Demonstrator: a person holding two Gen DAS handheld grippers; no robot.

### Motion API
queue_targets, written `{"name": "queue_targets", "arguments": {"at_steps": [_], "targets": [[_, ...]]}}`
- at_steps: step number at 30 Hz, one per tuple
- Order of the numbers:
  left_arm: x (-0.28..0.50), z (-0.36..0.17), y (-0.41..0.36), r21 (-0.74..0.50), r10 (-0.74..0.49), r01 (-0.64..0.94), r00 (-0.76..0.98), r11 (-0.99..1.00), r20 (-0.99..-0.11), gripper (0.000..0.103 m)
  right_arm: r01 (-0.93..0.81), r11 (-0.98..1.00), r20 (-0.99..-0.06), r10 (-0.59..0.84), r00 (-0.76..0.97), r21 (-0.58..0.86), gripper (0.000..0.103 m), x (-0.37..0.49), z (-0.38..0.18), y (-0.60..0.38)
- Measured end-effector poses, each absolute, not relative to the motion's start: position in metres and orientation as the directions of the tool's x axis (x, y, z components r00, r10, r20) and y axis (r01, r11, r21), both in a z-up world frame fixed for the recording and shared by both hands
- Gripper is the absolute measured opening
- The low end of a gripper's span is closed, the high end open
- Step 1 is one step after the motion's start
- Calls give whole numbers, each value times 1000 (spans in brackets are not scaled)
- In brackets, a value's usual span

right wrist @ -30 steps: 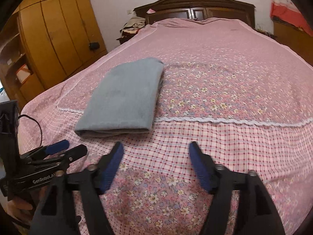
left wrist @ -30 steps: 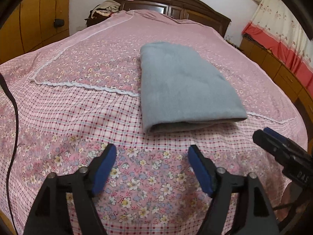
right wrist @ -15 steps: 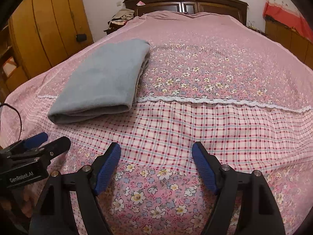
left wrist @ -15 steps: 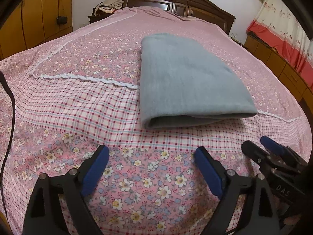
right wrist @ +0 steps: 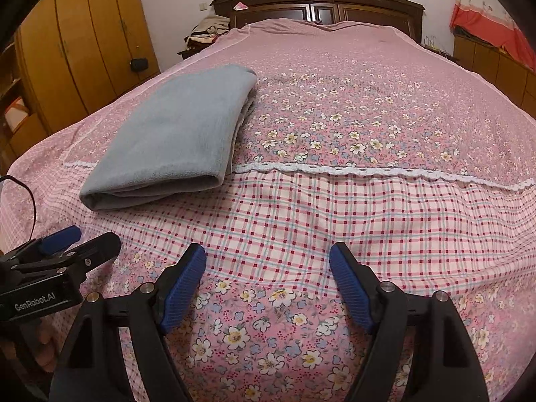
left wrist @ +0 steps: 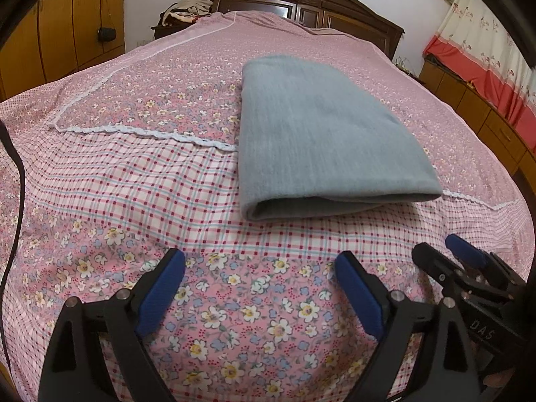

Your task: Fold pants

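Observation:
The grey pants (left wrist: 321,137) lie folded into a neat rectangle on the pink floral bedspread (left wrist: 134,184). They also show in the right wrist view (right wrist: 174,140), left of centre. My left gripper (left wrist: 259,264) is open and empty, just short of the pants' near folded edge. My right gripper (right wrist: 268,258) is open and empty over the checked band, to the right of the pants. The right gripper also shows at the lower right of the left wrist view (left wrist: 449,258), and the left gripper shows at the lower left of the right wrist view (right wrist: 87,238).
A dark wooden headboard (right wrist: 318,0) stands at the far end. A wooden wardrobe (right wrist: 77,40) lines the left side and low cabinets (left wrist: 485,117) the right. A pile of clothes (left wrist: 187,8) sits beside the headboard. A black cable (left wrist: 16,174) runs along the left.
Both grippers have moved a little closer to the bed and the pants. The pants have not moved. Both grippers stay open.

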State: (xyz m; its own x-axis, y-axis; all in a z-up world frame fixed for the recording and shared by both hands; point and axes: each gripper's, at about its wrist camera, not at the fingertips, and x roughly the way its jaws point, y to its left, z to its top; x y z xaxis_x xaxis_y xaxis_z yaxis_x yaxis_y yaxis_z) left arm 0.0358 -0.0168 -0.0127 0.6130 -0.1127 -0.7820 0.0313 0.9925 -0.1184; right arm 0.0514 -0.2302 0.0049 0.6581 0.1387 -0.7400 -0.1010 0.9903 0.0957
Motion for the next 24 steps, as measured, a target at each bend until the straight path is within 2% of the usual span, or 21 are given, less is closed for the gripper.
{"name": "queue_targets", "arguments": {"at_steps": [24], "targets": [[36, -12, -16, -124, -117, 30, 612, 992, -782, 94, -101, 990, -740, 138, 658, 95, 79, 52, 4, -231]]}}
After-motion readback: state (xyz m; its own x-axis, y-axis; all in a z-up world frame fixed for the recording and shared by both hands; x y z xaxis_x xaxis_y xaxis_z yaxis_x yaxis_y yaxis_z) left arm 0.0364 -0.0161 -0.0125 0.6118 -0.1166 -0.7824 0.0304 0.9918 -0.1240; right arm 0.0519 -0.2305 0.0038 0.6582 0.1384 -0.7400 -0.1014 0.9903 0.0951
